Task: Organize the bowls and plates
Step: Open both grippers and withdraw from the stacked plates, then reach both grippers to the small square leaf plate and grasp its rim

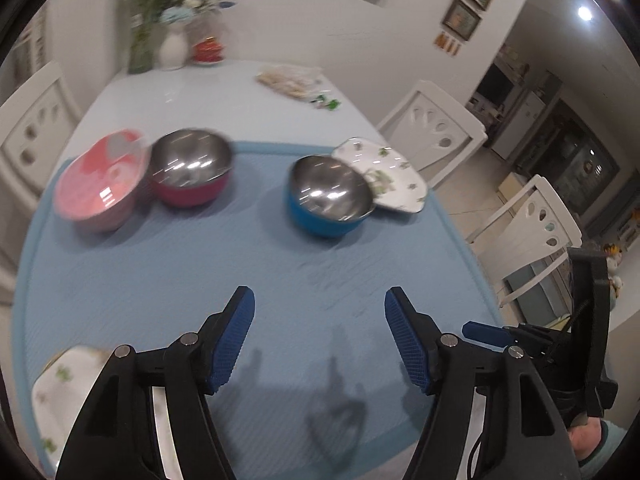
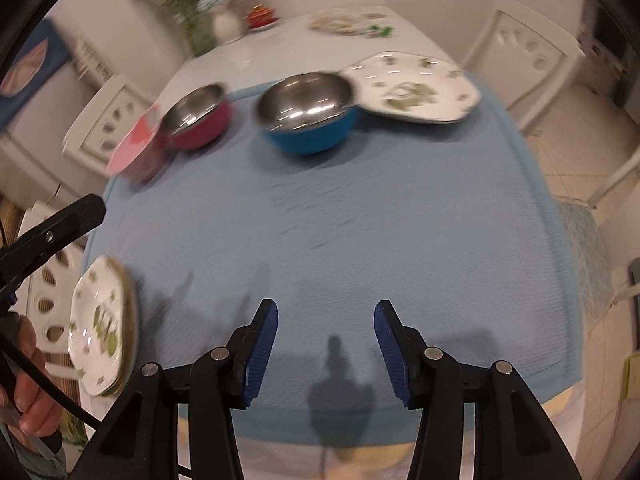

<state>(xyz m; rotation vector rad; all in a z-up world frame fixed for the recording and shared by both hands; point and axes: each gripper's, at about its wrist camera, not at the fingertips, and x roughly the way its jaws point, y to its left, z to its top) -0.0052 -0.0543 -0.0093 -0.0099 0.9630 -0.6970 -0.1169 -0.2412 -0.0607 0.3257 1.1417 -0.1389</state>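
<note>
On blue mat [image 1: 200, 280]: steel-lined blue bowl [image 1: 328, 196], floral plate [image 1: 384, 176]; both jaws open, empty.

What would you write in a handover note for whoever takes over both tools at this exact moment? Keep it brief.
Left tool: open, empty, above the blue mat.
Right tool: open, empty, above the same mat.
Far side of the mat, left to right: pink bowl, magenta steel bowl, blue steel bowl, floral plate right behind the blue bowl.
Near left edge of the mat: floral plates; they look like a stack, but blur makes this uncertain.
Done: possibly that near-left stack.
Left: the far plate probably goes onto that stack; the three bowls are not nested yet.
</note>
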